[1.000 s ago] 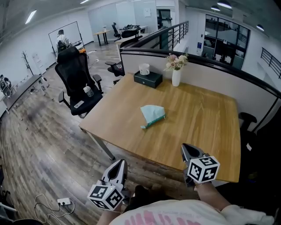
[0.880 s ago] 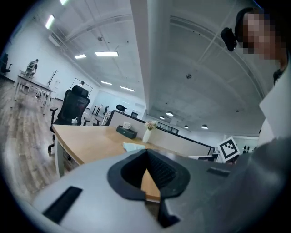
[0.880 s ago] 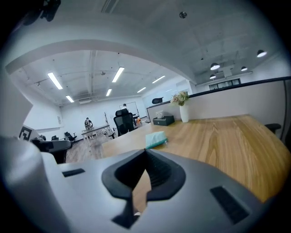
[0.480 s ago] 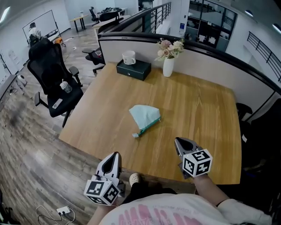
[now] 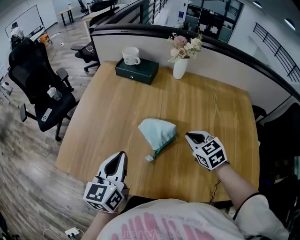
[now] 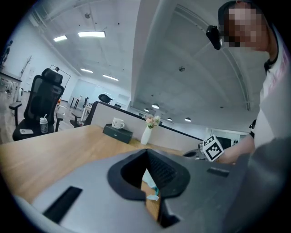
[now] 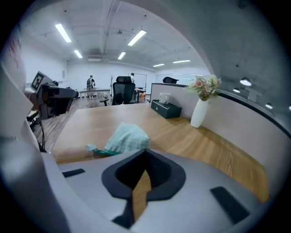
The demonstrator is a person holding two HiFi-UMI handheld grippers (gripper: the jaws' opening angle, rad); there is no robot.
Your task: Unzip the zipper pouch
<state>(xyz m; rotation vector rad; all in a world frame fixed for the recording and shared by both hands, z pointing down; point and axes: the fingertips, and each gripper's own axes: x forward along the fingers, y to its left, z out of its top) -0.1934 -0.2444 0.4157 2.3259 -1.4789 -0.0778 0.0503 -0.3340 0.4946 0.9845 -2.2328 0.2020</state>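
While soft mint-green cloth pouch (image 5: pixel 158 131), roughly triangular, lies on smooth wooden table (image 5: pixel 108 110): right gripper (image 5: pixel 190 137) just beside, left gripper (image 5: pixel 120 156) near; both clenched, empty.

Open-plan office. Large wooden desk (image 5: pixel 117 108) with low partition (image 5: pixel 225 61) behind. Black swivel chair (image 5: pixel 28 75) on wood-look floor (image 5: pixel 18 154). Whiteboard (image 5: pixel 21 21) at far wall. Glass-walled rooms (image 5: pixel 211 14) beyond. Long strip lights (image 7: pixel 63 32) on ceiling.

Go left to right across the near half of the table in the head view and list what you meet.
left gripper → teal zipper pouch → right gripper
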